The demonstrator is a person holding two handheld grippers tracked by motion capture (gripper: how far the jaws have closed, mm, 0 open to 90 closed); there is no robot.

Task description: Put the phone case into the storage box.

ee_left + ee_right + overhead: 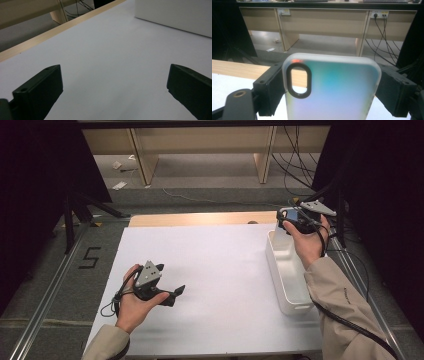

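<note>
A frosted phone case (337, 90) with an iridescent blue-green sheen and an oval camera cutout stands upright between the black jaws of my right gripper (332, 82), which press on its two long edges. In the high view my right gripper (287, 220) hangs over the far end of a white rectangular bin (278, 270) at the table's right side. My left gripper (176, 294) rests low over the white table sheet (215, 265) at the near left, pointing right. Its jaws (115, 85) are spread wide with nothing between them.
The bin's white wall (175, 15) shows ahead of the left gripper. A wooden table edge (200, 218) runs along the far side of the sheet. Beyond it stand pale desks (205, 140) with cables (295, 165) on the floor. Dark frame legs (70, 215) flank the table.
</note>
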